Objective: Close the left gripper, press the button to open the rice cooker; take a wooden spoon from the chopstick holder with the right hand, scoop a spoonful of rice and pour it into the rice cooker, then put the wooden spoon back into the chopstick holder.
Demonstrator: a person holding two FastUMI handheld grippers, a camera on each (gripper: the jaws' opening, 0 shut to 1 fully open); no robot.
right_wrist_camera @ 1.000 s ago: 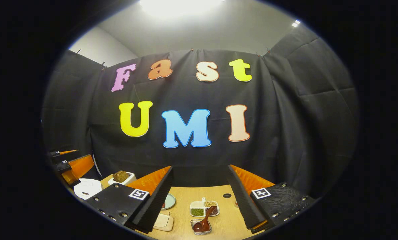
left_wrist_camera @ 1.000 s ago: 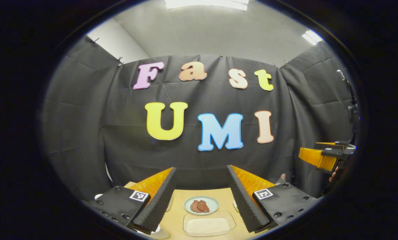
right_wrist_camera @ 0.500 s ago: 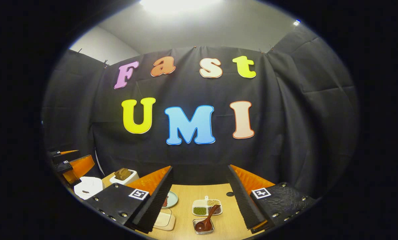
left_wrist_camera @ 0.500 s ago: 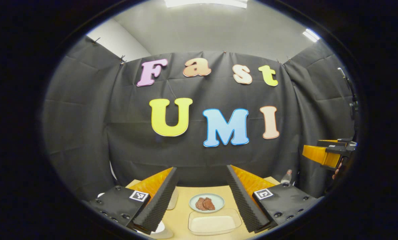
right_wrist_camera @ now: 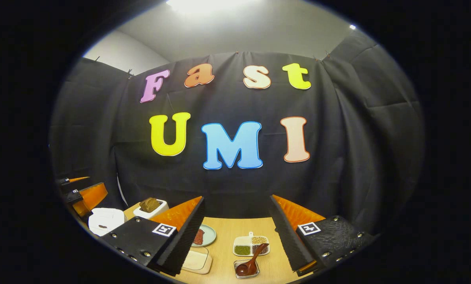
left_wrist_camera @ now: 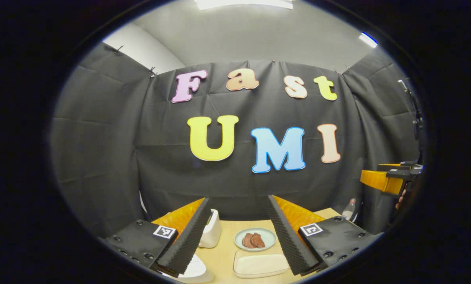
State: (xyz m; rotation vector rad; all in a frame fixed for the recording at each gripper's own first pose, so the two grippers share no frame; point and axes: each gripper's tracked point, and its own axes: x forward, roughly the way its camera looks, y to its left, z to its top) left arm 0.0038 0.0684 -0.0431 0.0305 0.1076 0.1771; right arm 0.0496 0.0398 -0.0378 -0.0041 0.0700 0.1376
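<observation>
Left to right in the right gripper view: rice cooker [right_wrist_camera: 106, 221] at the table's [right_wrist_camera: 223, 236] left edge, left gripper [right_wrist_camera: 83, 195] just beside and above it. So the left is nearer for the button press, but its jaws are spread; clench first. Right gripper [right_wrist_camera: 235, 232] released, holding nothing, wooden spoon [right_wrist_camera: 251, 262] below, handle pointing away.

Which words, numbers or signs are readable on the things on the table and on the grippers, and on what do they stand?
No readable words or numbers on these.
On the left gripper and the right gripper, square markers: patterns, not letters.
On the bottle, a label: too small to read.
</observation>
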